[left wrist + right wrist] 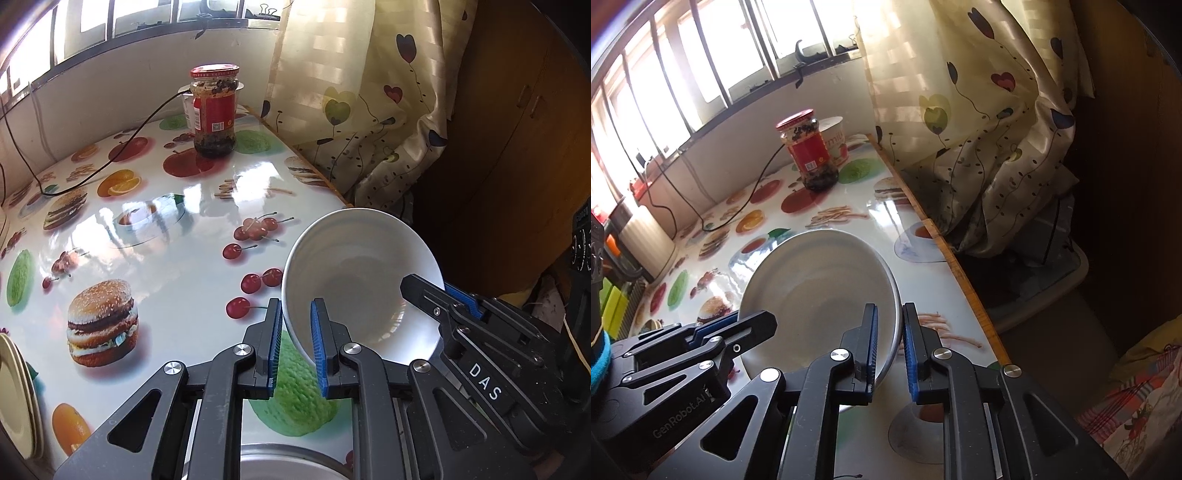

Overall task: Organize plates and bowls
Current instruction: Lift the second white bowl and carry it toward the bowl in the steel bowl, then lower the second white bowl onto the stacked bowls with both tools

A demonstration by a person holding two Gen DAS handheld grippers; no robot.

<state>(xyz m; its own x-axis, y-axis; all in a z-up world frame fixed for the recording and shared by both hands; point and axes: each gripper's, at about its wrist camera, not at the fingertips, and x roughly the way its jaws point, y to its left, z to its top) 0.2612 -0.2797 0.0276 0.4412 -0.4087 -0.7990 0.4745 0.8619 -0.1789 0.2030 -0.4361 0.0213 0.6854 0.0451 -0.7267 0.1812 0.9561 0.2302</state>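
Left wrist view: showed the white bowl (354,284) tipped up over the near right part of the table (177,236), mouth facing the camera, above a green fruit print.
Left claw (297,347): clenched on the bowl's near-left rim, one blue pad inside, one outside.
Right claw (436,295): came in from the right in this view, its tip on the bowl's right rim.
Only in left view: a stack of cream plates (16,398) at the left edge, and a metal rim (291,461) at the bottom edge, partly hidden by the claw.
Right wrist view: showed the same bowl (816,295) from the other side, tilted, grey in shade.
Right claw, own view (890,350): clamped on the bowl's right rim, wall between the pads.
Left claw, seen from the right (738,325): gripped the bowl's left rim.
Only in right view: clutter at the table's far left and a patterned cloth (1137,402) low at the right.
Both views: a red-lidded jar (214,110) at the far end, a white cup (836,138) just behind it, a black cable (110,158) across the table, a heart-print curtain (354,92) on the right.
Count: one bowl, two claws, both on it; one jar, one cup; plates in the stack, at least two, exact number unclear.
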